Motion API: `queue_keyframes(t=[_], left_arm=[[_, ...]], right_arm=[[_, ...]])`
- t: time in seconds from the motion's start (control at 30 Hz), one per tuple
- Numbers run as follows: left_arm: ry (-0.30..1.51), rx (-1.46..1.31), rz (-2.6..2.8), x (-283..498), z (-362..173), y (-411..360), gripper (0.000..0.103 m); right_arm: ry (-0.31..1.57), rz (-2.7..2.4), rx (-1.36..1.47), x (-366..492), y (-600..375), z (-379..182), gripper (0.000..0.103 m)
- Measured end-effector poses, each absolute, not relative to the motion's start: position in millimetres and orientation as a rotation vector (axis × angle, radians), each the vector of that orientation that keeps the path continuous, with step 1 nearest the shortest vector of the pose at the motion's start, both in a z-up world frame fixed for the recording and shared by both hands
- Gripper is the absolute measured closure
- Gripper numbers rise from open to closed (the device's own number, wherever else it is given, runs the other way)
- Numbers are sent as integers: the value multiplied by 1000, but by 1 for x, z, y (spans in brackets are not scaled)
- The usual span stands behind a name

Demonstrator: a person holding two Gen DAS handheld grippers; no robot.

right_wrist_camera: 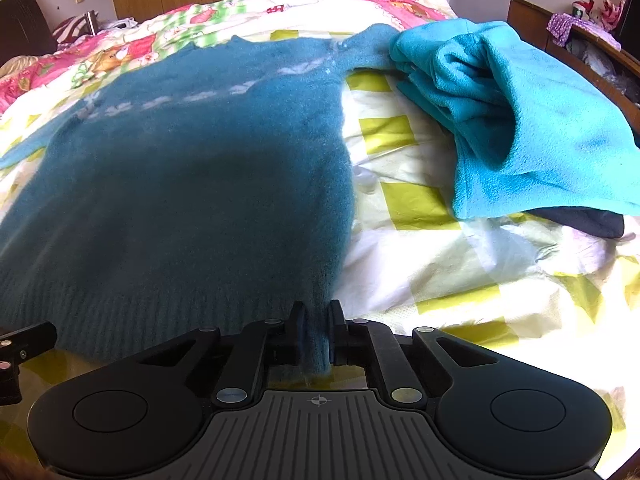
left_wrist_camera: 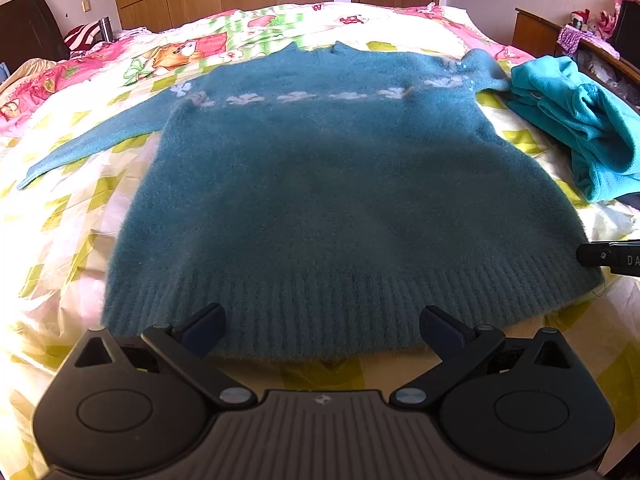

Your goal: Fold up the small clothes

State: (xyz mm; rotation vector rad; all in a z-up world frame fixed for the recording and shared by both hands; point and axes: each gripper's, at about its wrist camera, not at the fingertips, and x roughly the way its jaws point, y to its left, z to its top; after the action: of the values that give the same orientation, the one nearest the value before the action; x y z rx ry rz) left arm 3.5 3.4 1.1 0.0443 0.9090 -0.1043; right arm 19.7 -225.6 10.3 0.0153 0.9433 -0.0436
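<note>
Right wrist, right gripper (right_wrist_camera: 318,332) pinching sweater (right_wrist_camera: 180,184) hem

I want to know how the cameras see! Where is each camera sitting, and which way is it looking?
Left wrist view: sits on the left gripper, low at the sweater's hem, looking up the bed; its own open fingers show, plus the right gripper's tip at the right edge.
Right wrist view: sits on the right gripper, at the sweater's right hem corner, which its fingers pinch; the left gripper pokes in at the left edge.
Both views share the sweater, the turquoise fleece and the bed.
</note>
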Motion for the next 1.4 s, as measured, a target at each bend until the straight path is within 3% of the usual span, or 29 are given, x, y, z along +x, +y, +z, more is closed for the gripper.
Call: queue_keyframes(t=[0.13,0.33,0.43,0.5,0.7,0.87,1.03,1.1,1.27,1.33,1.37,1.4], left_arm=[[902,33,-110,4,4,9,0],[823,93,-39,9,20,28,0],[794,108,30,16,24,49,0],[804,89,49,22,23,65,0],[893,88,71,37,1,96,0],[971,57,-31,44,-11,100,3],[964,46,-69,49,-10,105,18],[955,31,-54,53,-8,111,18],[1023,-33,-56,67,-27,121,21],[1031,-54,-81,66,-26,123,37],[1037,-74,-94,65,-23,124,44],[1042,-88,-108,62,-21,126,54]], right_arm=[[943,-57,7,16,-237,20,102],[950,-153,-67,18,-254,25,101],[919,-92,-41,18,-245,34,93],[916,-51,6,22,-241,32,75],[956,11,106,40,-241,12,42],[991,43,109,43,-238,-2,42],[1005,118,106,37,-233,0,55],[1018,115,109,40,-235,-5,59],[1007,136,161,50,-233,-6,55],[1020,135,170,57,-230,-14,55],[1028,126,171,59,-228,-17,59],[1033,121,166,60,-227,-18,69]])
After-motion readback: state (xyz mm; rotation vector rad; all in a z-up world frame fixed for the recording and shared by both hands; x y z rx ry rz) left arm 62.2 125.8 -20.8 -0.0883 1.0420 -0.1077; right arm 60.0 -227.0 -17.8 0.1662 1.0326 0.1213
